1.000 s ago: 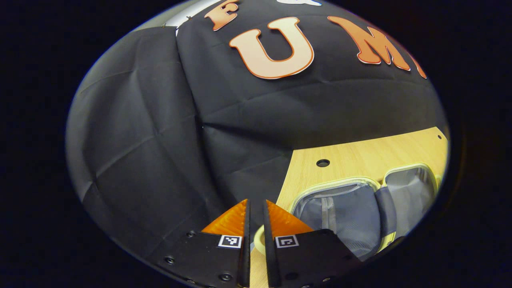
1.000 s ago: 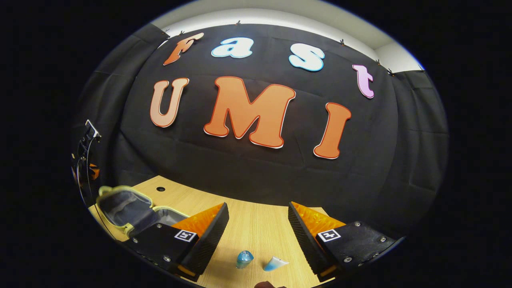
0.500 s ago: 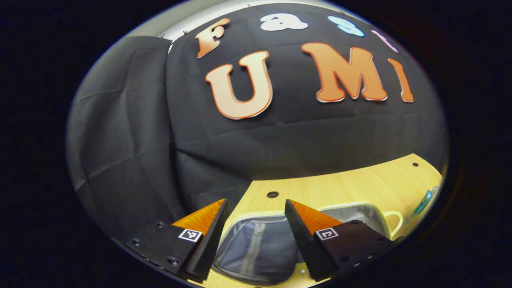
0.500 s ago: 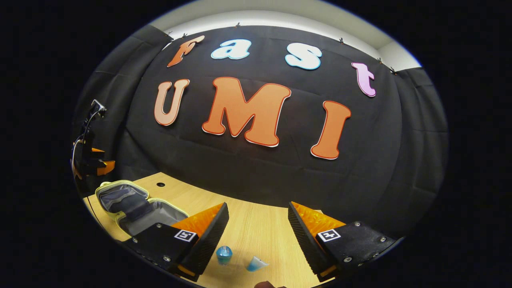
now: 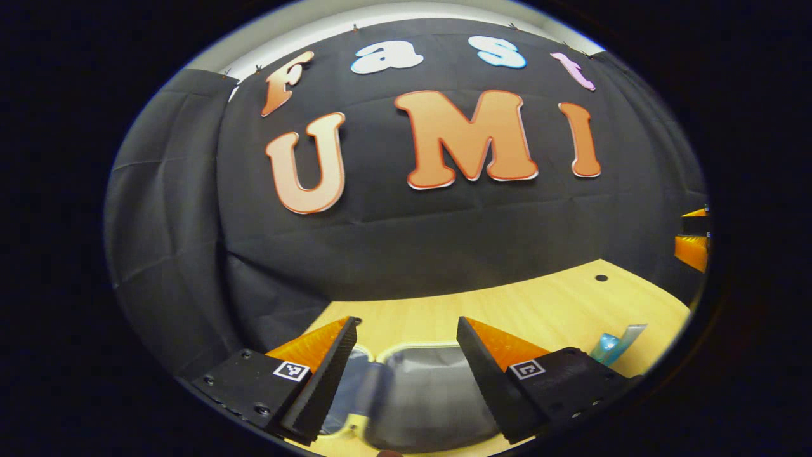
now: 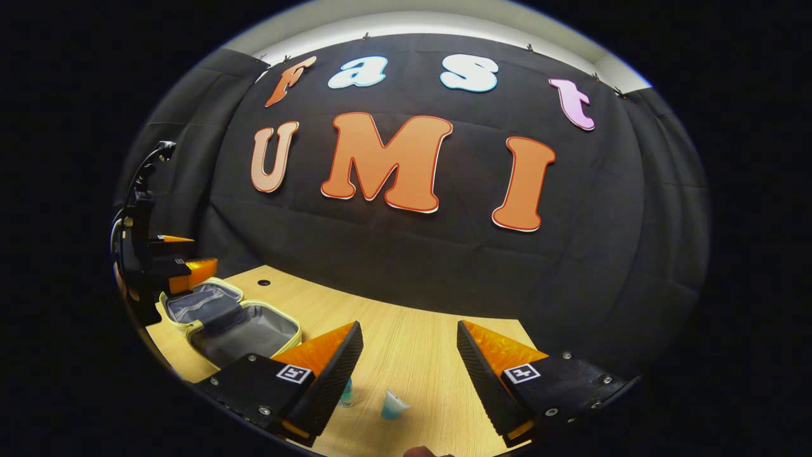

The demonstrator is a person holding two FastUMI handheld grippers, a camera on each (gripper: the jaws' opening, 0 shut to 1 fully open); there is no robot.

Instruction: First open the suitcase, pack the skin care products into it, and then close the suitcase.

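Observation:
The small suitcase (image 6: 244,327) lies open on the wooden table (image 6: 393,317), yellow-rimmed with grey lining, its lid half (image 6: 196,298) flat beside it. My left gripper (image 5: 406,330) hovers open above the grey lining of the suitcase (image 5: 419,393), with nothing between its fingers. My right gripper (image 6: 409,330) is also open and empty, held above two skin care products. These are a blue bottle (image 6: 346,395), partly behind my finger, and a white-and-blue tube (image 6: 393,405). The bottle (image 5: 604,346) and tube (image 5: 631,333) lie right of the suitcase. The left gripper (image 6: 174,260) hangs over the lid.
The black cloth wall closes off the table's far side. Cable holes (image 6: 264,282) (image 5: 601,277) mark the tabletop near its back edge. Bare wood lies between suitcase and products. The right gripper's orange fingers (image 5: 693,247) show at the far right edge.
My left gripper has opened from shut and swung round over the open suitcase. The right gripper drifted slightly, so the bottle and tube slid left between its fingers.

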